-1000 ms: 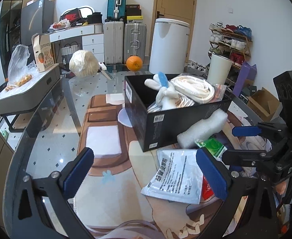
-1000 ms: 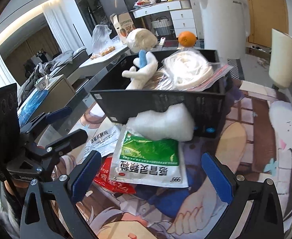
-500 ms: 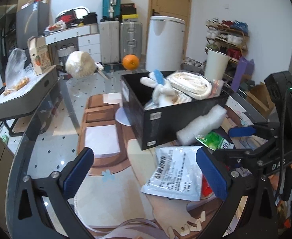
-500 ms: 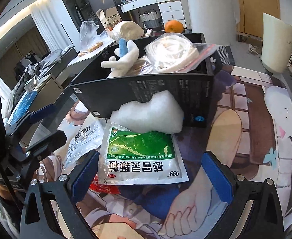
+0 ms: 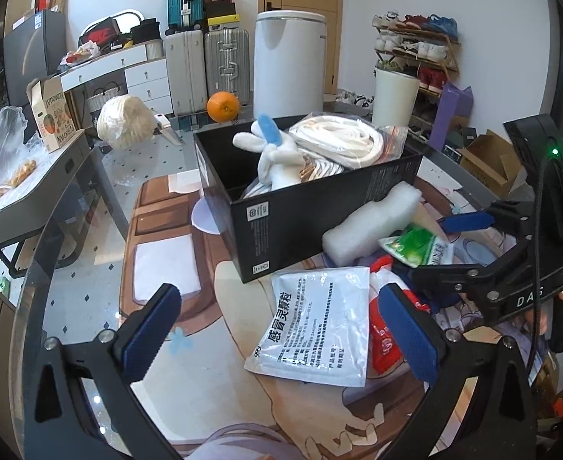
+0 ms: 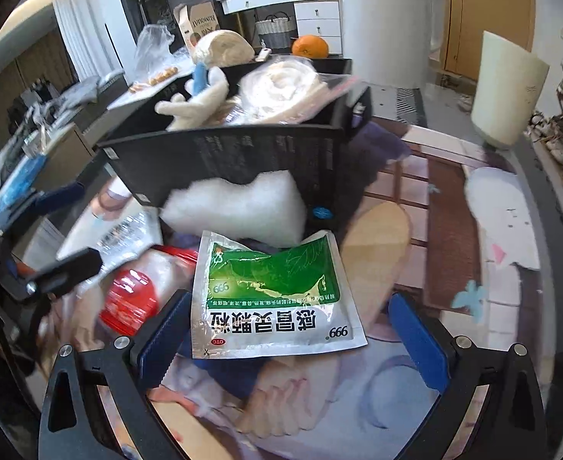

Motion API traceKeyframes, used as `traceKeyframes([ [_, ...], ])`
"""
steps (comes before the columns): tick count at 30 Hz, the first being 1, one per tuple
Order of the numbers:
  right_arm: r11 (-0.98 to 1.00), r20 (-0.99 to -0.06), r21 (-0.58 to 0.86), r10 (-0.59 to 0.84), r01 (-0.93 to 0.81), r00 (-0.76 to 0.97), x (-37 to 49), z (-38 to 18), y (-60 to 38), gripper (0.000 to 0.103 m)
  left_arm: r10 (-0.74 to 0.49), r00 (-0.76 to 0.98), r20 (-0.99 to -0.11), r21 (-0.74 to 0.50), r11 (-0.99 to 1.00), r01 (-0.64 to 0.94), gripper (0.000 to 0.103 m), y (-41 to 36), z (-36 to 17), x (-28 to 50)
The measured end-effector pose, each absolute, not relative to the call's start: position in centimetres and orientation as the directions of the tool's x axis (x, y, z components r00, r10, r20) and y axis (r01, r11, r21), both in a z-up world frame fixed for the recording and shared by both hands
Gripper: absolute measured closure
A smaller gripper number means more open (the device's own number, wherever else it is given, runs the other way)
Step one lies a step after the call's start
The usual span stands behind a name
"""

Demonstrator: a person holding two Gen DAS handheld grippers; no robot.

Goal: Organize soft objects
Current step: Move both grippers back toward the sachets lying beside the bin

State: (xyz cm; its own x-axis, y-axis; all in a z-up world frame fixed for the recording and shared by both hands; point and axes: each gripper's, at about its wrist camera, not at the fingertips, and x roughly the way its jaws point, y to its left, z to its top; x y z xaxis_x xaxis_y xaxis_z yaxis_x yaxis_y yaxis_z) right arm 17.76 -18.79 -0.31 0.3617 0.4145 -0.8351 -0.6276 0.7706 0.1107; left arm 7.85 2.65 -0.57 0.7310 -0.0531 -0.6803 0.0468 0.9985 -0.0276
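A black box (image 5: 320,207) (image 6: 243,157) on the glass table holds a white plush toy (image 5: 277,153) (image 6: 197,103) and a bagged white rope coil (image 5: 343,142) (image 6: 281,88). A white foam piece (image 5: 369,226) (image 6: 239,207) leans against its front. A green-and-silver sachet (image 6: 274,299) (image 5: 419,245) lies between my open right gripper's (image 6: 293,337) fingers. A white sachet (image 5: 316,326) (image 6: 116,230) and a red packet (image 5: 385,341) (image 6: 132,299) lie beside it. My left gripper (image 5: 281,329) is open and empty over the white sachet.
An orange (image 5: 223,106), a pale round bundle (image 5: 124,122) and a plastic bag (image 5: 9,153) sit behind the box. A white bin (image 5: 289,61), suitcases (image 5: 208,65) and a shoe rack (image 5: 415,53) stand on the floor beyond. The table edge (image 5: 36,253) curves at left.
My right gripper has moved forward and down, so the green sachet now lies between its fingers. My left gripper has shifted slightly closer to the white sachet.
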Motion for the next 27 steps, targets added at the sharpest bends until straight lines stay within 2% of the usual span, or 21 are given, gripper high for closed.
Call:
traceKeyframes([
  [9,0.752,-0.854,0.009,0.349,-0.659,0.387,17.5,-0.9,-19.2,0.001,-0.069,0.709,-0.702,-0.037,0.998,0.06,0.0,2.5,-1.2,8.1],
  [23,0.695,-0.843,0.015,0.395,-0.719,0.364,17.6,-1.2,-18.1,0.001,-0.076,0.703,-0.707,-0.037,0.997,0.071,0.0,2.5,-1.3,7.9],
  [25,0.696,-0.835,0.017,0.405,-0.718,0.373,17.5,-1.2,-18.1,0.003,-0.077,0.703,-0.707,-0.036,0.997,0.072,0.0,2.5,-1.3,7.9],
  [26,0.695,-0.833,0.018,0.408,-0.718,0.374,17.5,-1.2,-18.1,0.006,-0.078,0.702,-0.708,-0.037,0.997,0.073,0.0,2.5,-1.3,7.9],
  [27,0.694,-0.828,0.018,0.414,-0.72,0.378,17.5,-1.1,-18.2,0.016,-0.077,0.702,-0.708,-0.037,0.997,0.073,0.0,2.5,-1.3,7.9],
])
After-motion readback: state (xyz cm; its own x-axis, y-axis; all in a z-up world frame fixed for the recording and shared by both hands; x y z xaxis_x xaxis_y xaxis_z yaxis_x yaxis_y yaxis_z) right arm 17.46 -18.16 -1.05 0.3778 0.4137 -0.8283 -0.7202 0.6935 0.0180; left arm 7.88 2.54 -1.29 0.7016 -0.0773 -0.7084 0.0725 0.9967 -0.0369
